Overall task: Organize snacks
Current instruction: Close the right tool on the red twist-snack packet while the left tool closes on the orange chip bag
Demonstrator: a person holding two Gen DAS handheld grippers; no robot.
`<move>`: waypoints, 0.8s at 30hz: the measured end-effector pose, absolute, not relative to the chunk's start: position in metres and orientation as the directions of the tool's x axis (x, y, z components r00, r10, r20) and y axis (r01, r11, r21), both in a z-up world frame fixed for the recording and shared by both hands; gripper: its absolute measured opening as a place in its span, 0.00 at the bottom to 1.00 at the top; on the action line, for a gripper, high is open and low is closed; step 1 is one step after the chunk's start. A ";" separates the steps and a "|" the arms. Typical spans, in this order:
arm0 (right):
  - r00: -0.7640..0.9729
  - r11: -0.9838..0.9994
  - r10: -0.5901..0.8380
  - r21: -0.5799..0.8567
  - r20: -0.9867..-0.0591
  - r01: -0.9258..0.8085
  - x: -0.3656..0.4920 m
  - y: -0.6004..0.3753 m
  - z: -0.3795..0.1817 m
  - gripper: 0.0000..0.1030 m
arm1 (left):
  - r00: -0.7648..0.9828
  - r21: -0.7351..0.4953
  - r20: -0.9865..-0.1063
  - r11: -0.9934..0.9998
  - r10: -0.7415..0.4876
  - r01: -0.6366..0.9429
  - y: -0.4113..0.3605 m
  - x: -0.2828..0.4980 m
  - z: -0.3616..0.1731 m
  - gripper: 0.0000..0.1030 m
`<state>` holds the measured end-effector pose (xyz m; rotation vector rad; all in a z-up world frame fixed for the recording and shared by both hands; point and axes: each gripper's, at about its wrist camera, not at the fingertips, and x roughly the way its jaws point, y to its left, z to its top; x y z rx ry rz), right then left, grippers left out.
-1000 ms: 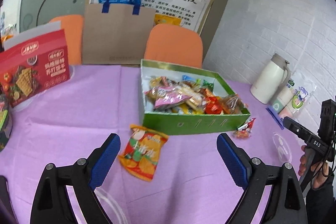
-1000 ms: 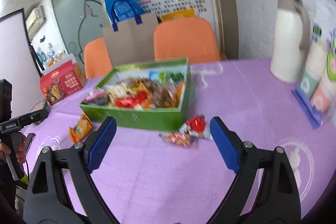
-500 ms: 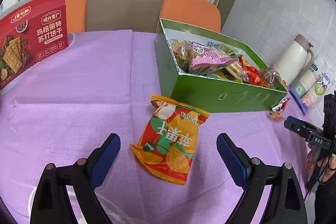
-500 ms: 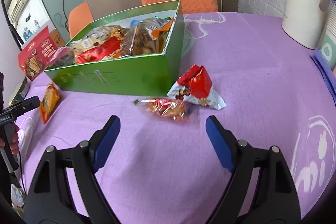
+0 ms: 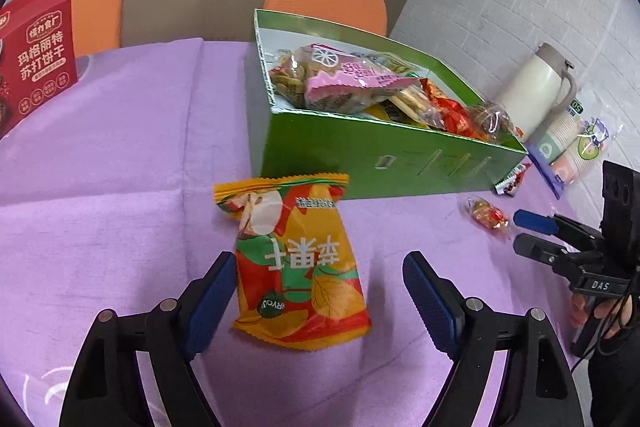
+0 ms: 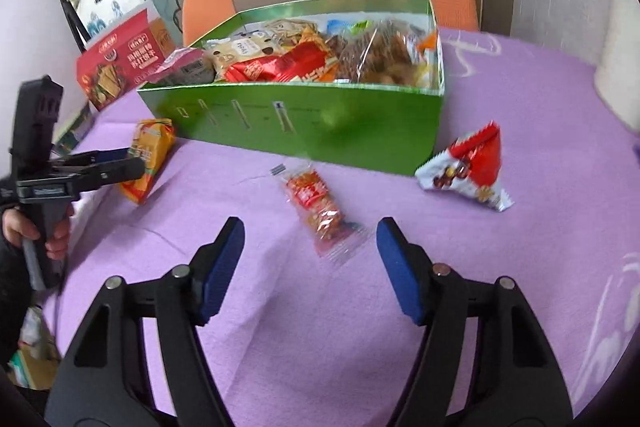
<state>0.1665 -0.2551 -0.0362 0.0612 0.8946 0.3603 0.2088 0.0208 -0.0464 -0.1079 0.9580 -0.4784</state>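
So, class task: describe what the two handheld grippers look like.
Both the left gripper and right gripper have black plastic arms with silver pivot bolts and blue ribbed pads. The right one's side shows "DAS" lettering, a black cable and a dark sleeve.

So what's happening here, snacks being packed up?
A person holds a gripper in each hand over a purple table. The open left gripper straddles an orange packet; the open right gripper closes in on a small red packet. A red-and-white packet also lies outside the full green box.
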 end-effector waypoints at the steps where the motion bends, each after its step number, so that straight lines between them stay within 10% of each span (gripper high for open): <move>1: 0.577 0.943 0.315 0.183 -0.754 -0.277 0.169 -0.254 -0.036 0.67 | 0.479 -0.288 -0.764 0.894 -0.431 0.344 0.019 0.209 -0.047 0.83; 6: 0.576 0.947 0.294 0.153 -0.763 -0.282 0.185 -0.240 -0.039 0.66 | 0.504 -0.311 -0.762 0.912 -0.407 0.267 0.023 0.220 -0.047 0.83; 12: 0.541 0.952 0.274 0.143 -0.795 -0.272 0.188 -0.229 -0.048 0.22 | 0.520 -0.306 -0.760 0.920 -0.390 0.243 0.023 0.225 -0.046 0.82; 18: 0.532 0.946 0.287 0.149 -0.797 -0.287 0.168 -0.226 -0.044 0.21 | 0.497 -0.300 -0.769 0.913 -0.402 0.275 0.013 0.219 -0.043 0.29; 24: 0.566 0.933 0.317 0.144 -0.761 -0.330 0.150 -0.217 -0.018 0.21 | 0.497 -0.272 -0.755 0.895 -0.427 0.355 0.005 0.189 -0.023 0.22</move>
